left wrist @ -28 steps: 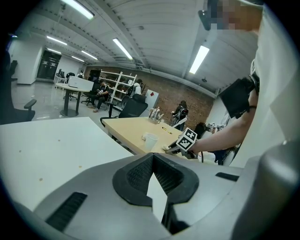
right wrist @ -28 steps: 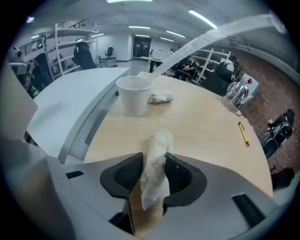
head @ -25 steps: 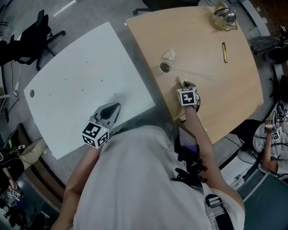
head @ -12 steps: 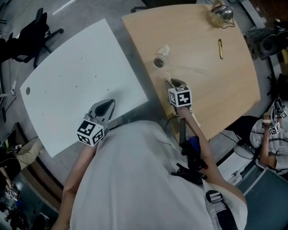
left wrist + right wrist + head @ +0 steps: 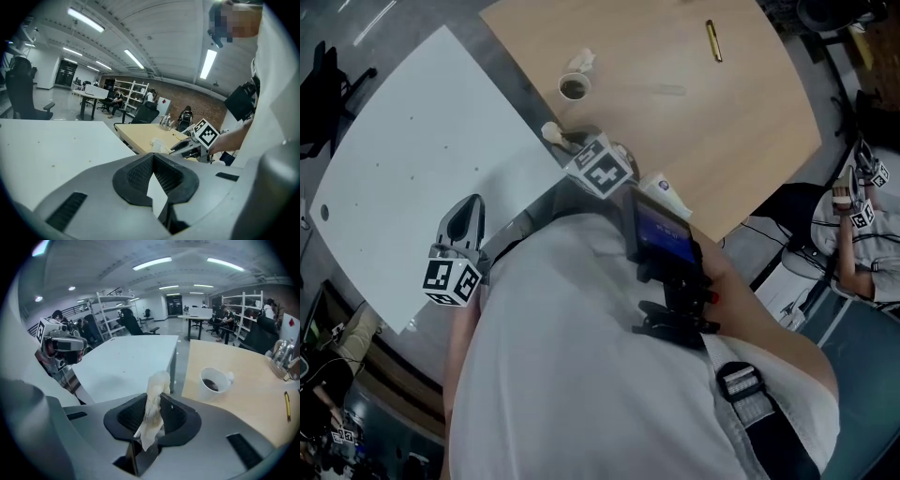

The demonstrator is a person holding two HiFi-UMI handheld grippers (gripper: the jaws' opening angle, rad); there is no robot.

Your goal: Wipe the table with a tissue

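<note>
Tissue (image 5: 151,411) is clamped tight between the two pads of the right gripper (image 5: 570,147), and there's a real change here. Half a second ago that gripper was further in over the wooden table (image 5: 703,122), nose aimed at the white cup (image 5: 573,86). Now it has drawn back to the table's left edge, right beside the gap to the white table (image 5: 403,159), and swung left. In the right gripper view the cup now lies off to the right of the jaw line.

The tissue is a crumpled strip, and its long axis runs along the jaws. One end is tucked down in the throat, and the bunched end pokes out past the fingertips. In the head view that free end points up and left, towards the gap between the two tables. Whether it touches the wood, I cannot tell.

The left gripper (image 5: 472,202) is where it was, above the near edge of the white table. Its fingertips are pressed together with nothing between them.

Far across the wood, the yellow pen (image 5: 712,40) lies well apart from the cup.
</note>
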